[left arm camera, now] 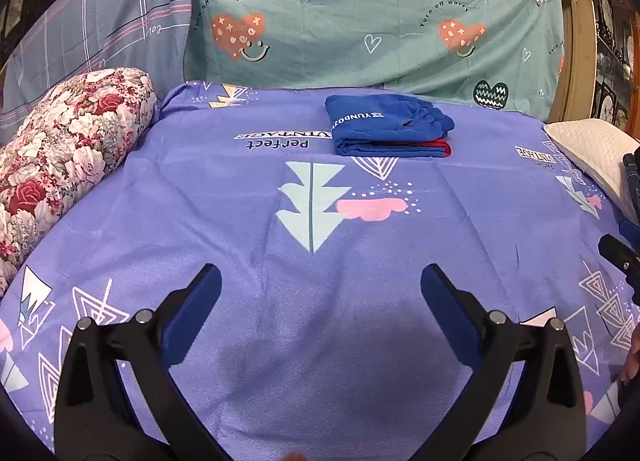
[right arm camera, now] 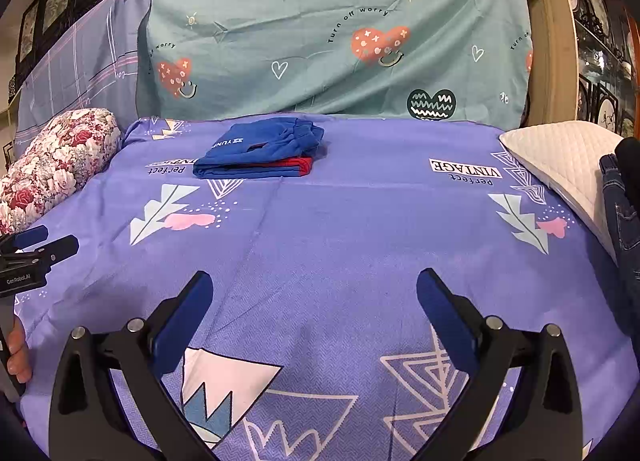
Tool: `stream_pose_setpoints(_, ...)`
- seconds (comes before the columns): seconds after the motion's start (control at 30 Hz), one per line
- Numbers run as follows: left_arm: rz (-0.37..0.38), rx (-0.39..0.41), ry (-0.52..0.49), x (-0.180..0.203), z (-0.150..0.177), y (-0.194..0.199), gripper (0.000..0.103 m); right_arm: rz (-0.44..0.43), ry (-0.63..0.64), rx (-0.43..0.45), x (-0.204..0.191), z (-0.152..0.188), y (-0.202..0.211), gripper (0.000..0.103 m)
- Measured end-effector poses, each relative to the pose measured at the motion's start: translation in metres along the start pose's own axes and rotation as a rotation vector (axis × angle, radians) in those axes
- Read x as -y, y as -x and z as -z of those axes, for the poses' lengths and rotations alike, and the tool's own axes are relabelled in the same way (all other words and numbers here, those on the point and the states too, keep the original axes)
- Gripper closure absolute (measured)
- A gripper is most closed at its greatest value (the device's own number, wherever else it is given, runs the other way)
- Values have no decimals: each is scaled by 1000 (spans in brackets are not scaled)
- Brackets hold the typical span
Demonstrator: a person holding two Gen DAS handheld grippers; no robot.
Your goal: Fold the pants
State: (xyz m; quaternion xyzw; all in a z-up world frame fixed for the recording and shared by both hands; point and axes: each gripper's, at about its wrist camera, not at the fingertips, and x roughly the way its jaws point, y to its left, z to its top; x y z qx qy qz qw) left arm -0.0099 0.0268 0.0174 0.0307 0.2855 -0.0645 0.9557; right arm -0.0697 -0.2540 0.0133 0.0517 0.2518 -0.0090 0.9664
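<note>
Folded blue pants (left arm camera: 386,127) with white lettering and a red edge lie in a compact stack at the far side of the purple bedsheet (left arm camera: 320,301). They also show in the right wrist view (right arm camera: 260,153). My left gripper (left arm camera: 320,281) is open and empty, well short of the pants above the sheet. My right gripper (right arm camera: 314,287) is open and empty too, near the front of the bed. The left gripper also shows at the left edge of the right wrist view (right arm camera: 40,245). Dark denim jeans (right arm camera: 622,213) lie at the right edge beside a white pillow.
A floral bolster (left arm camera: 60,157) lies along the left side. A white quilted pillow (right arm camera: 560,165) sits at the right. A teal heart-print sheet (left arm camera: 380,13) and a plaid sheet (left arm camera: 100,29) hang behind the bed. Wooden shelving (right arm camera: 592,41) stands at the far right.
</note>
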Motion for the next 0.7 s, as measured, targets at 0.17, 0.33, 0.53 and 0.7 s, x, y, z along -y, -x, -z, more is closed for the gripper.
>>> stream_pose_setpoints(0.17, -11, 6, -12, 2, 0, 1, 2, 0, -2, -1, 0, 0, -1, 1)
stream_pose_setpoints(0.33, -11, 28, -7, 1, 0, 2, 2, 3, -7, -5, 1, -1, -2, 1)
stream_pose_setpoints(0.53, -22, 18, -1, -1, -1, 1, 2, 5, -9, -7, 1, -1, -2, 1)
stream_pose_setpoints(0.7, -54, 19, 1, -2, 0, 1, 2, 4, -11, -9, 1, -1, -3, 1)
